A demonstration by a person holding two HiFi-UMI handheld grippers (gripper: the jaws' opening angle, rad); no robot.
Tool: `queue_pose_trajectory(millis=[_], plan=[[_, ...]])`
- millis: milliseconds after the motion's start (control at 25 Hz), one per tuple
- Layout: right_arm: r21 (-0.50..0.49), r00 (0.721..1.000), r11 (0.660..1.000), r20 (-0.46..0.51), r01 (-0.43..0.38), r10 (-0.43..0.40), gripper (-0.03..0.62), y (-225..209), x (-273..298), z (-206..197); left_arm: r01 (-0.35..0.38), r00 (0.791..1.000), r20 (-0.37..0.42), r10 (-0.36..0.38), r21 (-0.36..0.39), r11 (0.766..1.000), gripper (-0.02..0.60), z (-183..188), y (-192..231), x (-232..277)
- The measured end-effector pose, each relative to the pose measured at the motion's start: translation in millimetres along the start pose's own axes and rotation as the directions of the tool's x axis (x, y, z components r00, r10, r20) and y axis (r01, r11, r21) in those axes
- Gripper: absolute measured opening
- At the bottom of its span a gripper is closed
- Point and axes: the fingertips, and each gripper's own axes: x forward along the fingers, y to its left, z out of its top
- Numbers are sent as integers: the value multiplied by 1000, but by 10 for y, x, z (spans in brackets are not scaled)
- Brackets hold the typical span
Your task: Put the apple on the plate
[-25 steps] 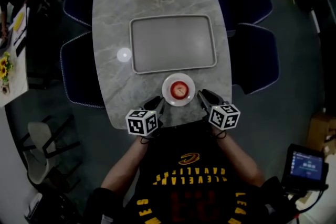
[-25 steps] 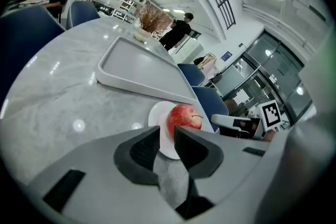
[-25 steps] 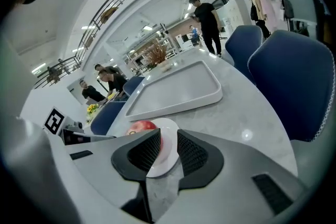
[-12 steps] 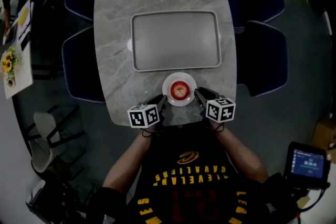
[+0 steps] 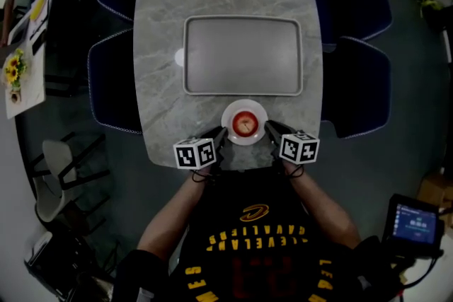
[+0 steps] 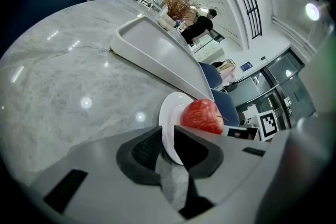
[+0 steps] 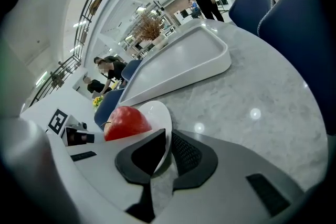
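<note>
Both tools have come in closer and lower than they were a second ago, and now they sit right at the two sides of the plate (image 5: 228, 114). The apple (image 5: 244, 124) is already on that plate, in the middle, so the job looks done. The plate is on the worktop (image 5: 159, 81), close to the near edge, just in front of the big empty tray (image 5: 243, 56).

The left tool (image 5: 218, 135) is pinching the left rim of the plate. The right tool (image 5: 271, 129) is closing its jaws, with the right rim between them, and the pads already look to be pressing on it.

What could go wrong? The rim is thin and smooth, so it could slide out of a tool if the pinch is weak. If one side goes up before the other, the plate will tip. The apple is round, so it would roll off and maybe drop over the near edge of the worktop. A hard squeeze or a quick pull could also make the plate jump. Lifting both sides slowly and evenly looks safest.
</note>
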Motion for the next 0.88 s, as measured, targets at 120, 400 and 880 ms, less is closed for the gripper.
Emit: queue_pose_trajectory(millis=[120, 400, 880], plan=[[0, 1000, 1000, -5, -2, 2, 44, -3, -8, -3, -2, 1000, -4, 2, 3, 1000, 72, -9, -3, 1], [2, 1000, 1000, -13, -13, 13, 44, -111, 101, 211, -63, 998, -8, 63, -20, 998, 72, 150, 47, 168], [31, 1000, 999, -5, -19, 19, 41, -104, 108, 245, -46, 998, -49, 40, -129, 991, 40, 135, 72, 251]])
